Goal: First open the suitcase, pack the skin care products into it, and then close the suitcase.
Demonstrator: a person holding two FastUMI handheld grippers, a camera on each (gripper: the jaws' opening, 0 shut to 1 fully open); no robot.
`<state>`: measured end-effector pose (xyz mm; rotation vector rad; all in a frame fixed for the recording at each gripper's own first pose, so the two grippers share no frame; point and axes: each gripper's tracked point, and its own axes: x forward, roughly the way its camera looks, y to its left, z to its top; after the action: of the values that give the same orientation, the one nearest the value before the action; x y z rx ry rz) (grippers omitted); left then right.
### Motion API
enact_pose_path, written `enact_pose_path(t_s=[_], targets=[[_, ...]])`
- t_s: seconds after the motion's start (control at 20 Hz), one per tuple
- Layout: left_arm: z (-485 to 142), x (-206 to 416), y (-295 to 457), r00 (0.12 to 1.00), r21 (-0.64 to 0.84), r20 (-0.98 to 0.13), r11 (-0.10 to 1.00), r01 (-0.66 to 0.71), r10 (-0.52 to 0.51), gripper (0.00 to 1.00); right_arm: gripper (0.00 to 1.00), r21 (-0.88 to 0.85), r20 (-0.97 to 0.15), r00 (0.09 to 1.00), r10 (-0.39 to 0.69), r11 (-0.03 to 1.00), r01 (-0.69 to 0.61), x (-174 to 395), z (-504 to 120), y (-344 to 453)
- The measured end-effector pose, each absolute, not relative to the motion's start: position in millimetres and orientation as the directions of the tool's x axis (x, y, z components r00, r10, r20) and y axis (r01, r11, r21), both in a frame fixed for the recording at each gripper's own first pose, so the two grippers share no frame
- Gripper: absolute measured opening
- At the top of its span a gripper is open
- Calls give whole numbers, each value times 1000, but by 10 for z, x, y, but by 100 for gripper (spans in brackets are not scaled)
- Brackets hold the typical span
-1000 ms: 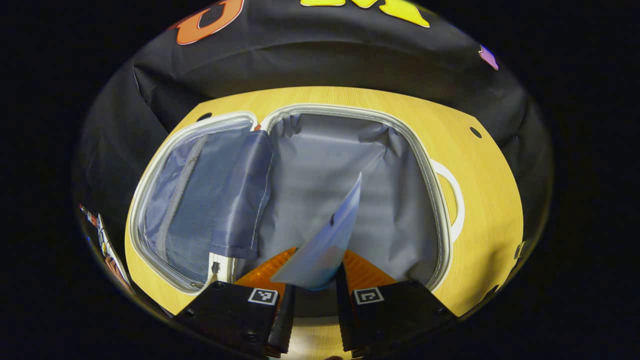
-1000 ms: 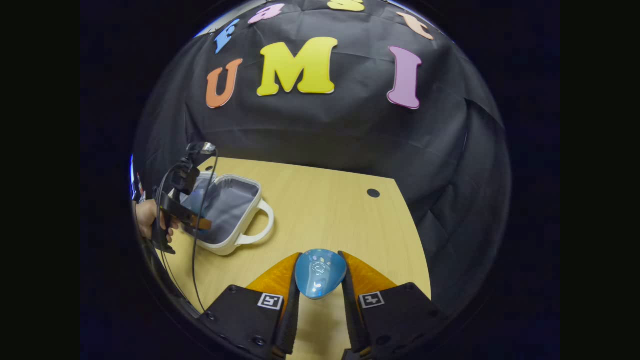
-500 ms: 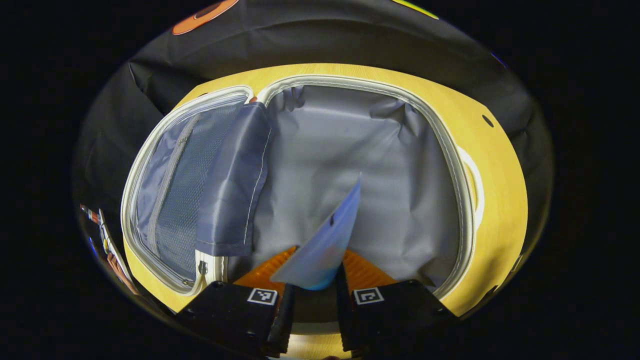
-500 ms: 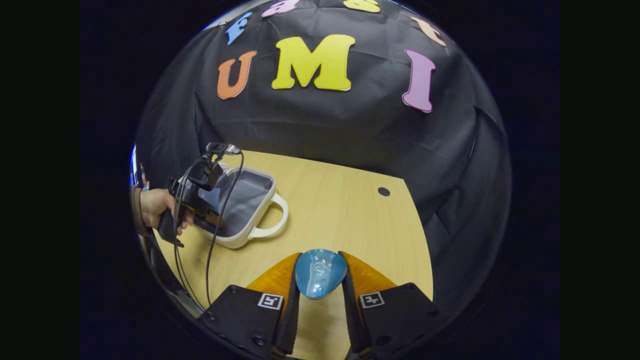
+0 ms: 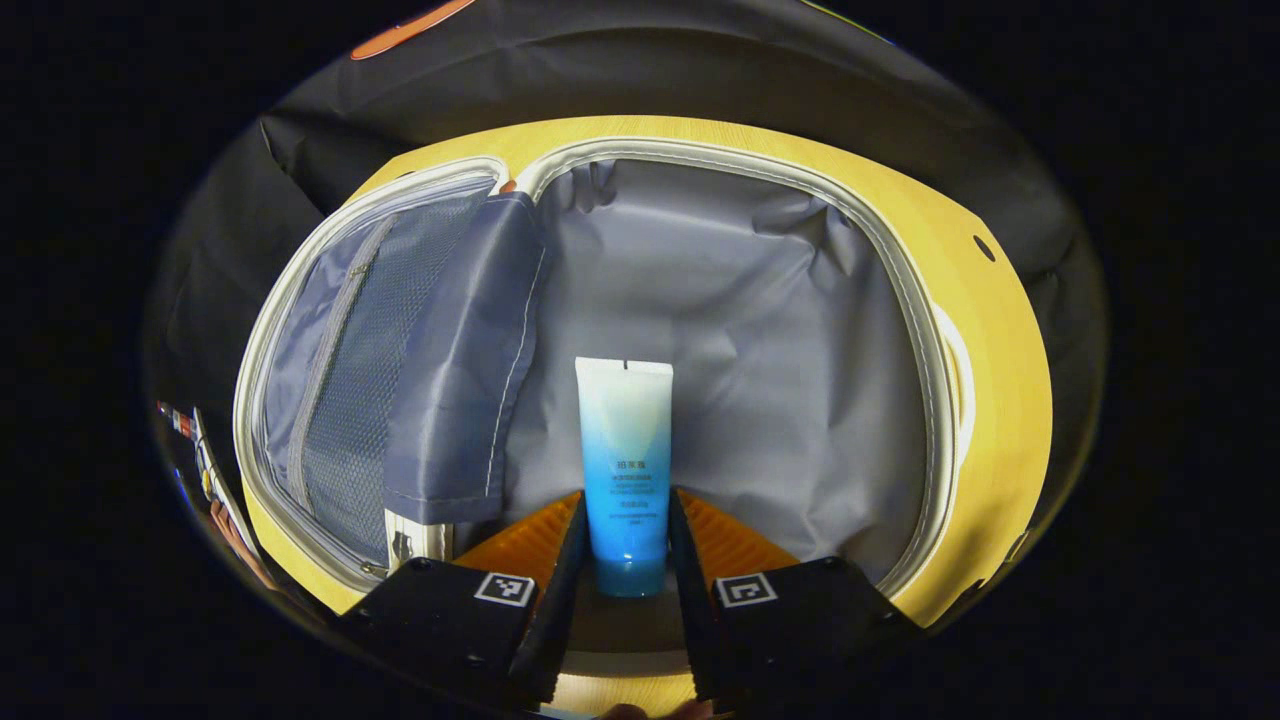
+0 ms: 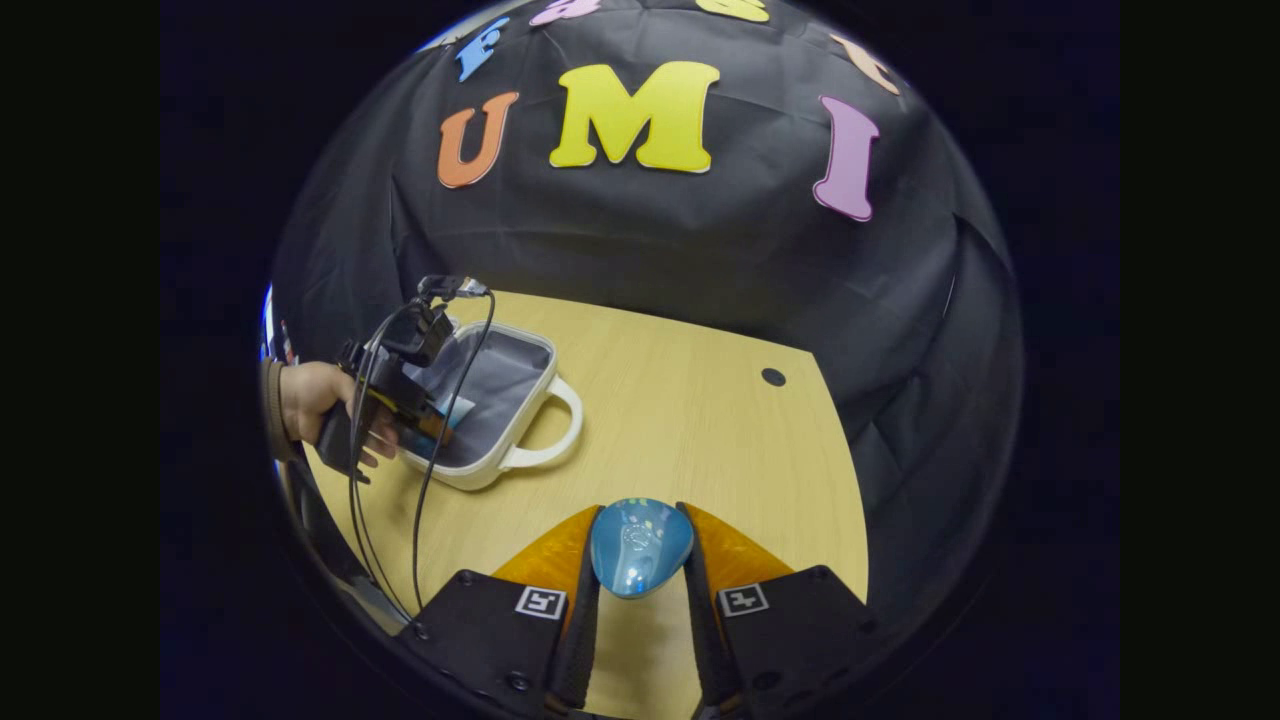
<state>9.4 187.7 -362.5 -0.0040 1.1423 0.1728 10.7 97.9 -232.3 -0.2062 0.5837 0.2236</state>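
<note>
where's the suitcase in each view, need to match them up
Left gripper view: the open suitcase spans the middle, grey lining up, with the blue tube between the left tool fingers.
Right gripper view: the suitcase sits small at left on the table, under the left tool.
Shared landmark: its white handle.

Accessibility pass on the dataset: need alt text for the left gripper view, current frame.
A blue and white tube lies flat between the jaws of the left gripper, over the grey lining of the open suitcase. The suitcase's mesh-pocket lid lies open to the left on the wooden table.
</note>
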Motion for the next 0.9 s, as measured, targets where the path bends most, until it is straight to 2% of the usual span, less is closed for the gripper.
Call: enact_pose_path(t_s=[0.05,0.1,0.15,0.2,0.25,0.3,0.45,0.6,0.7,0.9], targets=[[-3606,65,1872,407,74,-904,987,-142,127,55,38,-119,-562,811,163,954,-274,133,-2283,1050],[-3545,58,1833,424,56,-899,989,-134,108,57,37,-107,-555,811,184,951,-289,180,-2209,1149],[-3463,49,1835,451,52,-887,991,-123,102,83,38,-98,-546,812,207,947,-307,237,-2134,1279],[-3342,26,1795,482,36,-872,994,-107,84,86,38,-93,-536,812,229,940,-327,314,-2060,1418],[-3175,9,1772,523,30,-849,995,-90,73,95,38,-91,-525,814,251,934,-347,415,-1985,1581],[-3025,-6,1753,565,23,-823,997,-72,60,98,38,-89,-517,813,267,928,-361,499,-1926,1725],[-2482,-73,1890,726,60,-683,997,-50,78,96,38,-65,-513,796,319,911,-408,761,-1902,2306],[-1984,-237,2167,836,62,-541,996,-68,91,96,38,-26,-540,758,365,894,-448,864,-2083,2822],[-1682,-370,2438,888,97,-443,991,-90,125,96,39,12,-593,711,379,887,-462,877,-2343,3108],[-1151,-624,2793,957,149,-253,983,-109,144,96,39,23,-701,628,339,890,-455,886,-2927,3380]])
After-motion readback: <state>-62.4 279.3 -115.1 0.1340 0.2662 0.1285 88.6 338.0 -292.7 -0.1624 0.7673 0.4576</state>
